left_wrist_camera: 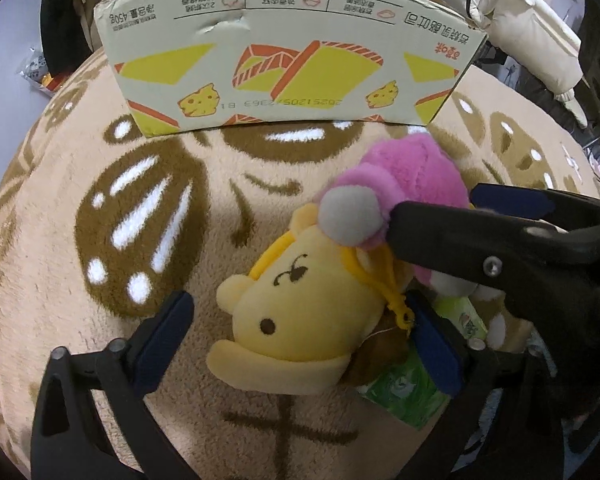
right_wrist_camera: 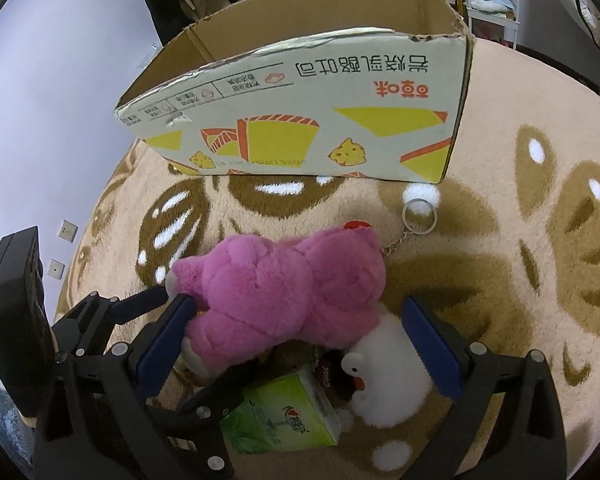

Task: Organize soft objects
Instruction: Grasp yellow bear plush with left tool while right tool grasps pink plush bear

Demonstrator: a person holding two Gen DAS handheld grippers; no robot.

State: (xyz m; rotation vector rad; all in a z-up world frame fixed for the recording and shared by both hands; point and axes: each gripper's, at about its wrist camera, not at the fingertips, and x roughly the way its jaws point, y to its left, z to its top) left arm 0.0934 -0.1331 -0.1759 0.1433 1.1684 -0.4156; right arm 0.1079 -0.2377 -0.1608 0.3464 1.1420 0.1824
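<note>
A yellow plush bear (left_wrist_camera: 300, 312) lies on the rug between the fingers of my open left gripper (left_wrist_camera: 300, 340). A pink plush (left_wrist_camera: 412, 168) lies just behind it; in the right wrist view the pink plush (right_wrist_camera: 284, 292) sits between the fingers of my open right gripper (right_wrist_camera: 300, 340). A white plush duck (right_wrist_camera: 388, 376) and a green tissue pack (right_wrist_camera: 284, 416) lie under it. The right gripper (left_wrist_camera: 500, 232) reaches in from the right in the left wrist view. An open cardboard box (right_wrist_camera: 300, 120) stands behind the toys.
A beige and brown fluffy rug (left_wrist_camera: 100, 220) covers the floor. A key ring on a chain (right_wrist_camera: 418, 212) trails from the pink plush. The cardboard box (left_wrist_camera: 284, 68) also shows in the left wrist view. White jackets (left_wrist_camera: 532, 28) hang at the back right.
</note>
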